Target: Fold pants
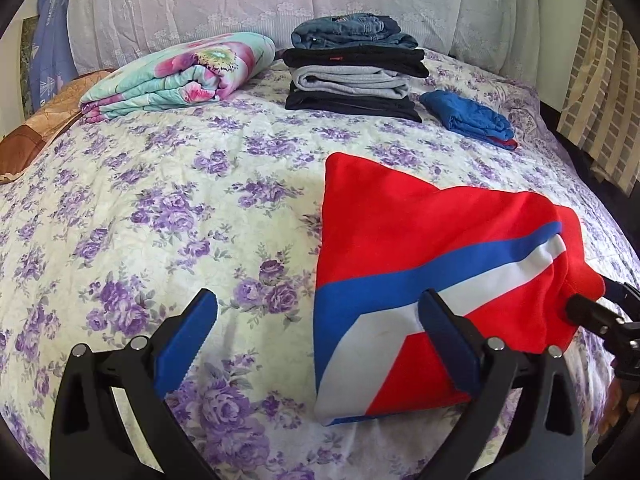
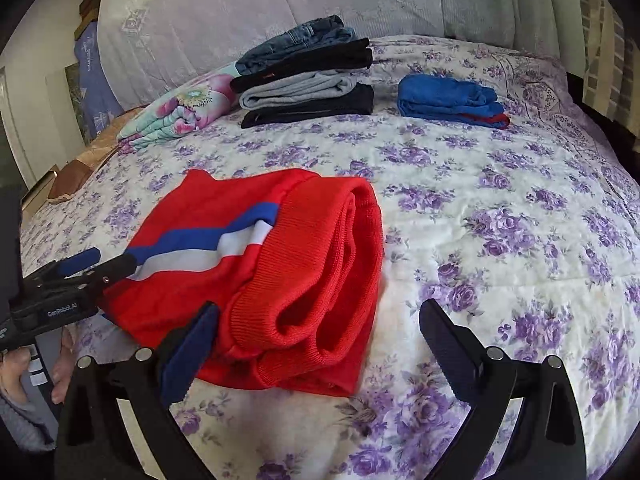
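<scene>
Red pants [image 1: 404, 236] with a blue and white stripe lie folded on the floral bedspread [image 1: 168, 216]. My left gripper [image 1: 320, 332] is open and empty, its right finger over the pants' near left edge. In the right wrist view the same pants [image 2: 288, 264] lie with ribbed cuffs towards me. My right gripper [image 2: 320, 340] is open and empty, its left finger beside the cuffs. The left gripper shows at the left edge of the right wrist view [image 2: 84, 264]; the right gripper shows at the right edge of the left wrist view [image 1: 600, 312].
A stack of folded pants [image 1: 352, 68] stands at the back of the bed, with a folded blue garment [image 1: 468, 118] to its right and a folded floral blanket [image 1: 180, 76] to its left. A lace-covered headboard [image 1: 240, 4] is behind.
</scene>
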`<state>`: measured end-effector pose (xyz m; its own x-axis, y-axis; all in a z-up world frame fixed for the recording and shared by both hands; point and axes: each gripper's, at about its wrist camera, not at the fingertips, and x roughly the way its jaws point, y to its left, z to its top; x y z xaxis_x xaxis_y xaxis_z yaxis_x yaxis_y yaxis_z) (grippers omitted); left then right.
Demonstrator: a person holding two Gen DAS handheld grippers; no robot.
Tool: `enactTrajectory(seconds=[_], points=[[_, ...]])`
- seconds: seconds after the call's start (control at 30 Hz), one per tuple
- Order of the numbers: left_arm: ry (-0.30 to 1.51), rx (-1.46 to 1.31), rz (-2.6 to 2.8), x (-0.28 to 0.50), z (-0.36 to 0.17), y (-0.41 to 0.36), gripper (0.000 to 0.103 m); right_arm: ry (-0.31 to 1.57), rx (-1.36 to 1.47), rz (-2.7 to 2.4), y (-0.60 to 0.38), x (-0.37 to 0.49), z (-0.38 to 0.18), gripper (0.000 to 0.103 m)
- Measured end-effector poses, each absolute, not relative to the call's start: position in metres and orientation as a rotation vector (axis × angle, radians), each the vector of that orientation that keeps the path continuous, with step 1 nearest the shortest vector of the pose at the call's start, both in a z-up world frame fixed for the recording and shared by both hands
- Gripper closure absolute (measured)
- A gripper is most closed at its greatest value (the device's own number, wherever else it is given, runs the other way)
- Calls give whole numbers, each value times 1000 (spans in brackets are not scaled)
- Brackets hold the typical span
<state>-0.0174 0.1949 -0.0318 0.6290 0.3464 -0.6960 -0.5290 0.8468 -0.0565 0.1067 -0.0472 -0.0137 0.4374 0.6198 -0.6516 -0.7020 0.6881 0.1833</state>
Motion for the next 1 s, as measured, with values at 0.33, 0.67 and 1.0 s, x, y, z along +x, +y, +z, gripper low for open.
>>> enactTrajectory(seconds=[0.33, 0.67, 1.0], points=[[780, -409, 394, -27, -36, 202, 4, 887, 114, 918, -76, 116, -21, 4], [789, -582, 279, -30, -52, 214, 5, 970, 265, 952, -80, 130, -32, 4], [804, -620, 166, -10, -61, 231, 5, 1103, 525, 1027, -76, 168, -59, 3]])
